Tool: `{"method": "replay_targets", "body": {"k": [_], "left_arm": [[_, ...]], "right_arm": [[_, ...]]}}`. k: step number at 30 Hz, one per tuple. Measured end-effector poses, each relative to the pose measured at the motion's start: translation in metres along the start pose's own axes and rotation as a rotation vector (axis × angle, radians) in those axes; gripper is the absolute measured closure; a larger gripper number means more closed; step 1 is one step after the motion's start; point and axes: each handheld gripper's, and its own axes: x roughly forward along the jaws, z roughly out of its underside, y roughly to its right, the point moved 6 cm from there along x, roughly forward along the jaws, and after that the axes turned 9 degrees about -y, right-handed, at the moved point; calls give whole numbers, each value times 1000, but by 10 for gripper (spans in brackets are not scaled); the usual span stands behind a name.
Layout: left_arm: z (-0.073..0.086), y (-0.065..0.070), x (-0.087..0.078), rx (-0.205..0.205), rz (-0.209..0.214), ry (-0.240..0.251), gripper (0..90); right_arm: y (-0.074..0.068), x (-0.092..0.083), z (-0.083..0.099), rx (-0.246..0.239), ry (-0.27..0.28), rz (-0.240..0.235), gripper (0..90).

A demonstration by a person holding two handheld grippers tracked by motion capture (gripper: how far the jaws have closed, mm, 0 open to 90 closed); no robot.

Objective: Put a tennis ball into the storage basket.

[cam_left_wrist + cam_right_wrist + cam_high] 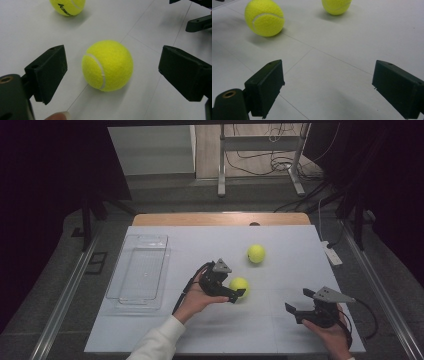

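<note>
From the high view, two tennis balls lie on the white bench (280, 330): the near tennis ball (239, 285) sits mid-bench at the tips of the left gripper (239, 295), the far tennis ball (256, 253) lies apart behind it, one clear plastic tray (139, 270) rests by the left edge, and the right gripper (299, 304) hovers near the front right corner over bare surface. In the left gripper view, the jaws are spread wide with the near tennis ball (107, 65) between them, touching neither, the far tennis ball (68, 6) beyond and the right gripper (198, 22) at the top right. In the right gripper view, the jaws stand released and hold nothing, with open bench between them and both tennis balls (264, 18) (336, 6) ahead.
</note>
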Motion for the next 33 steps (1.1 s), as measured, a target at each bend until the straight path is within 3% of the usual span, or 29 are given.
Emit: {"method": "replay_targets", "body": {"k": [33], "left_arm": [[3,-8,46,8,5,-110,75]], "right_arm": [[1,1,2,4,-12,1,104]]}}
